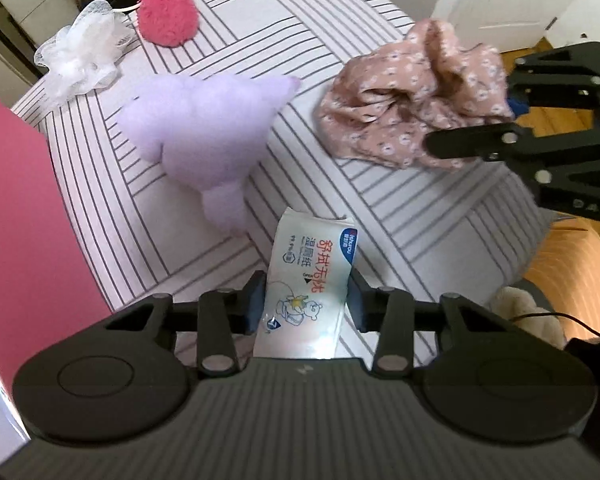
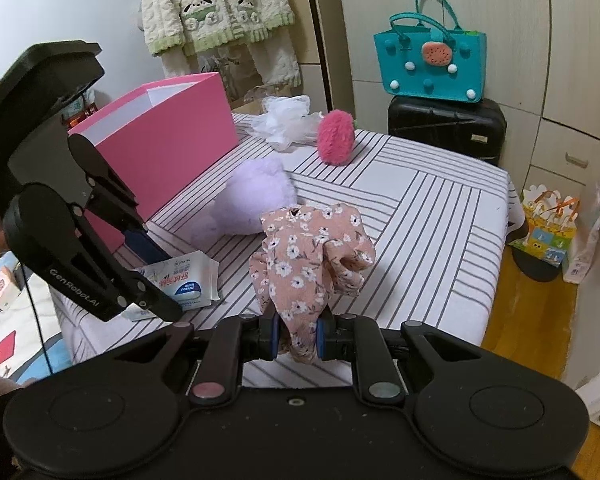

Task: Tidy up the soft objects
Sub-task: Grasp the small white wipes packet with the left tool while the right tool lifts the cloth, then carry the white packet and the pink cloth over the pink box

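Observation:
A white wet-wipes pack [image 1: 306,276] with blue and red print lies on the striped bed cover [image 1: 400,216]. My left gripper [image 1: 307,300] points down over it, and both pads touch the pack's sides. In the right wrist view my right gripper [image 2: 296,336] is shut on a pink floral cloth [image 2: 312,248], which stands bunched above the cover. The same cloth [image 1: 412,96] shows at the upper right of the left wrist view. A lilac plush toy [image 1: 204,132] lies between the pack and a fuzzy pink ball [image 1: 168,12]. A white mesh puff [image 1: 80,52] sits beside the ball.
An open pink box [image 2: 160,132] stands on the bed's left side, close to the left gripper. A teal bag [image 2: 428,64] rests on a black suitcase [image 2: 446,128] behind the bed. Wooden floor [image 2: 528,312] and a small paper bag [image 2: 548,224] lie past the right edge.

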`<state>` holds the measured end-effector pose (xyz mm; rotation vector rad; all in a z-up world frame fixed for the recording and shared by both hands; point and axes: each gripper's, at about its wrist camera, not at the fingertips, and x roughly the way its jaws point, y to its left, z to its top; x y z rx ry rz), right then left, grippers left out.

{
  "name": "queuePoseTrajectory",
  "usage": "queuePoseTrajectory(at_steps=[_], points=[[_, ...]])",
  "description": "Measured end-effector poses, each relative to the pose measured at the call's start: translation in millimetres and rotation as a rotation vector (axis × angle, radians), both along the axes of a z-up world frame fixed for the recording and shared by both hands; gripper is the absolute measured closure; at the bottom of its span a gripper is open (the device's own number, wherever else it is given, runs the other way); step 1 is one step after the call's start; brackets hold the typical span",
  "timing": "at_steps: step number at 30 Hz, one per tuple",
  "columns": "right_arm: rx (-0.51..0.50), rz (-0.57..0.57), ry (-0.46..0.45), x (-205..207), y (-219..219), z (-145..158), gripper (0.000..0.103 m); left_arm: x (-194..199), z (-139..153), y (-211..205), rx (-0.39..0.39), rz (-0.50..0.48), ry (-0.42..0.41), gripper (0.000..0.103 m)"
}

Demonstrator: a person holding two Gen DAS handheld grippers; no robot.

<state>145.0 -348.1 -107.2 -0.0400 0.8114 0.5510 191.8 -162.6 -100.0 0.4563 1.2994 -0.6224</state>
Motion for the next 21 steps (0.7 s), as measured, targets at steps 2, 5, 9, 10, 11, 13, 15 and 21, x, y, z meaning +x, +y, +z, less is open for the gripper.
queuePoseTrajectory(at_steps=[2,5,9,10,11,13,15,21], points=[[0.005,0.003,0.013,-3.0,0.1,0.8,0.084,-5.7,3.1,-1.3,-0.012,-0.004,0.000,0.063],[0.017,0.017,0.039,-8.6,0.9,4.0,0.084,-16.9,14.6,-1.0,-0.026,-0.021,-0.059,0.063],[0.027,0.052,0.071,-19.7,6.4,12.0,0.084,-29.5,28.6,6.1,-0.057,-0.013,-0.064,0.063],[0.028,0.061,0.077,-22.6,8.2,14.6,0.084,-33.2,31.0,7.8,-0.057,-0.012,-0.067,0.063],[0.030,0.070,0.084,-25.6,10.1,17.6,0.084,-36.7,33.0,9.7,-0.058,-0.012,-0.068,0.063],[0.035,0.089,0.098,-31.2,14.4,23.0,0.084,-42.8,36.7,15.3,-0.059,-0.007,-0.067,0.063],[0.039,0.112,0.117,-36.3,19.8,28.8,0.084,-50.9,40.8,21.7,-0.058,0.006,-0.055,0.063],[0.050,0.187,0.157,-52.4,40.7,50.4,0.084,-74.9,58.1,44.4,-0.062,0.025,-0.031,0.063]])
